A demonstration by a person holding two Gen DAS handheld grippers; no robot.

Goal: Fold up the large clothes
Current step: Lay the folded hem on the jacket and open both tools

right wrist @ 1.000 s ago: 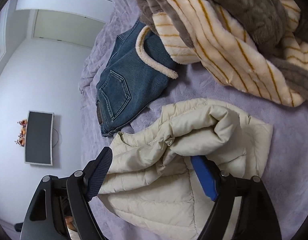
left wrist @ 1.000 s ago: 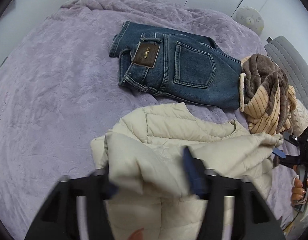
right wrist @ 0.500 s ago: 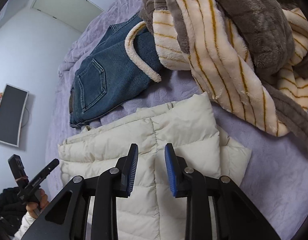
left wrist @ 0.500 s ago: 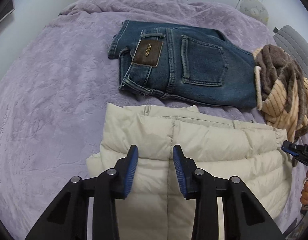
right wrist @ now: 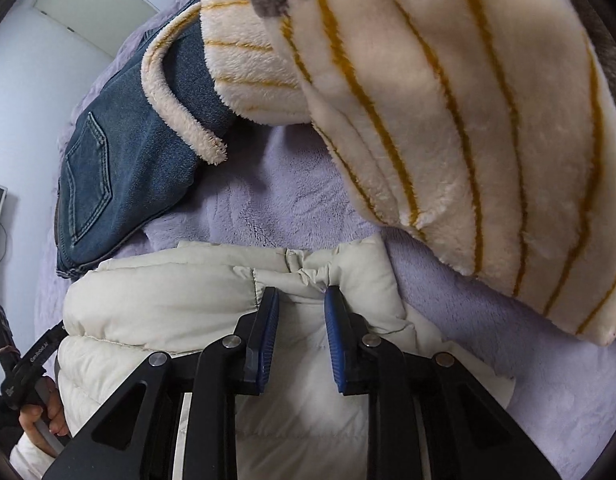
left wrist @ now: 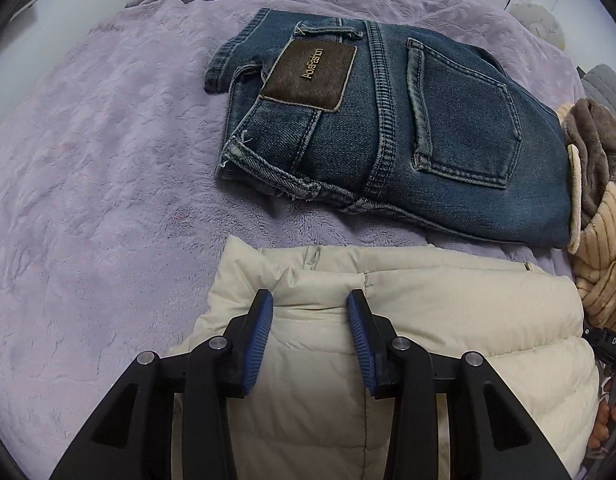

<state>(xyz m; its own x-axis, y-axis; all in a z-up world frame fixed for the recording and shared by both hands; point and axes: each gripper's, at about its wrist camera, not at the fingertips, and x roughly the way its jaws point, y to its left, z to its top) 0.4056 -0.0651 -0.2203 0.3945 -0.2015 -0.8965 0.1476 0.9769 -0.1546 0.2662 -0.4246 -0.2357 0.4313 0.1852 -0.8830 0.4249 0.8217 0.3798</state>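
A cream quilted puffer jacket (left wrist: 448, 320) lies folded into a thick, layered block on a lilac plush bedspread (left wrist: 87, 200), its stitched panels running across the top and a folded edge facing a pair of blue jeans (left wrist: 408, 132). The jeans, folded flat with a back pocket and brown leather patch upward, lie just beyond the jacket toward the bed's far edge. A striped cream-and-brown fleece garment (right wrist: 448, 100) is heaped unfolded beside both, overlapping one end of the jeans.
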